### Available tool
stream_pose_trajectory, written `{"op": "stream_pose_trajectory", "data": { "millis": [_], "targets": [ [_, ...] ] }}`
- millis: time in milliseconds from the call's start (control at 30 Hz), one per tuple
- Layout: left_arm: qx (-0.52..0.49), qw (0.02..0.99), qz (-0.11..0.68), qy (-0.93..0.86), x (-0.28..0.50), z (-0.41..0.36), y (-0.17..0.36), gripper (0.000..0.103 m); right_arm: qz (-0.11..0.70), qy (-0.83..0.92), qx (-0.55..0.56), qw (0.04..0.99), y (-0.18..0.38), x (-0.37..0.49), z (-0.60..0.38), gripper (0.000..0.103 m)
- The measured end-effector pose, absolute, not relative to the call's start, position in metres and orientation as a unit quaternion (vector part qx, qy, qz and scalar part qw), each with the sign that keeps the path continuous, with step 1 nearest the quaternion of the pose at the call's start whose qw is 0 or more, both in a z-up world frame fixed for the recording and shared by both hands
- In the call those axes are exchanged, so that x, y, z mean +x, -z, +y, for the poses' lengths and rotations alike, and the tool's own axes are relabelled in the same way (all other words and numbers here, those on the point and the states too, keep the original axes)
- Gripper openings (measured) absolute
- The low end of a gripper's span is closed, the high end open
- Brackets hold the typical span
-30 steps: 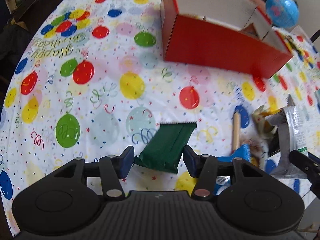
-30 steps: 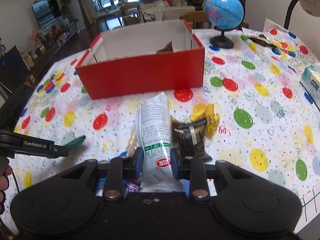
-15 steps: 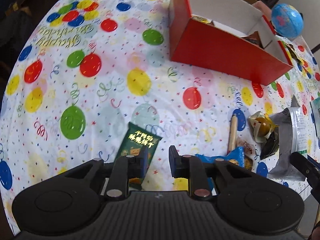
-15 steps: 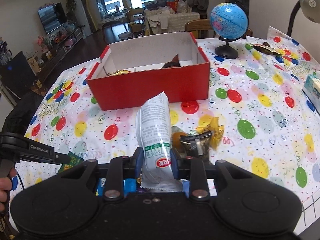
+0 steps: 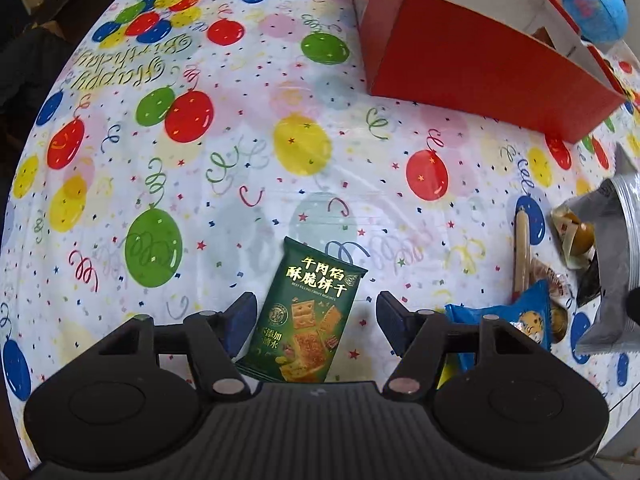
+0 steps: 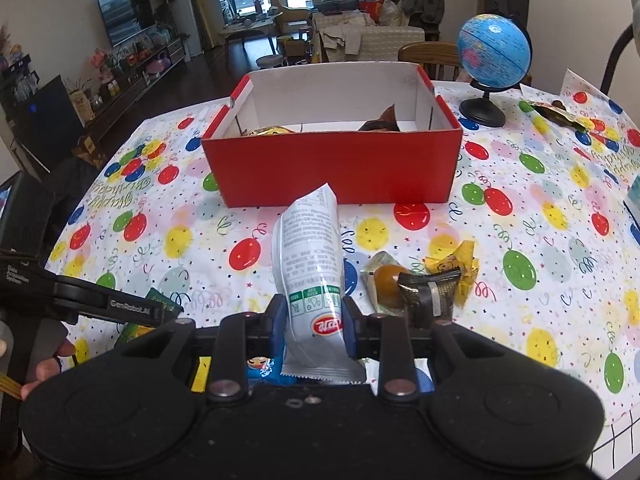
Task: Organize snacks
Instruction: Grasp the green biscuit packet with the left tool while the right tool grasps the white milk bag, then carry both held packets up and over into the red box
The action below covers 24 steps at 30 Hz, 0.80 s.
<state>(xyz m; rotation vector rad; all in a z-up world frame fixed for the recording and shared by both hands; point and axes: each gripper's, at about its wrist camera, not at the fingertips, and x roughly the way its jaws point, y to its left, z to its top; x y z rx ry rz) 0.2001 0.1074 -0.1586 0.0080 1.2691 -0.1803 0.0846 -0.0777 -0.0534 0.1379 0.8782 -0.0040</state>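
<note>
Snacks lie on your balloon-print tablecloth (image 5: 240,152); the red box (image 6: 336,168) stands beyond them, already holding some. Your right gripper (image 6: 314,322) pinches the upright white-and-grey packet (image 6: 310,272). Your left gripper (image 5: 314,320) is spread wide around the green biscuit packet (image 5: 308,316), which lies flat, touching the left finger (image 5: 240,318).

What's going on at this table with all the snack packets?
A person is sorting snacks into the red box. The right gripper is shut on a white packet, held upright in front of the box. The left gripper is open around a green biscuit packet on the balloon tablecloth.
</note>
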Motion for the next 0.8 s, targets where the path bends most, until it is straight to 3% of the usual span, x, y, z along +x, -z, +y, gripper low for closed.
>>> {"op": "stream_pose_trajectory", "data": {
  "millis": [200,433,800],
  "targets": [
    [0.031,0.805,0.585,0.094,0.197,0.100,0.166,0.064,0.434,0.003,0.068,0.898,0.059,0.085,-0.078,0.027],
    [0.017,0.810,0.579,0.089,0.198,0.107,0.165,0.045,0.439,0.002,0.069,0.896,0.063,0.086,-0.077,0.027],
    [-0.016,0.815,0.573,0.079,0.194,0.115,0.151,0.044,0.435,0.011,0.083,0.897,0.060,0.089,-0.086,0.027]
  ]
}}
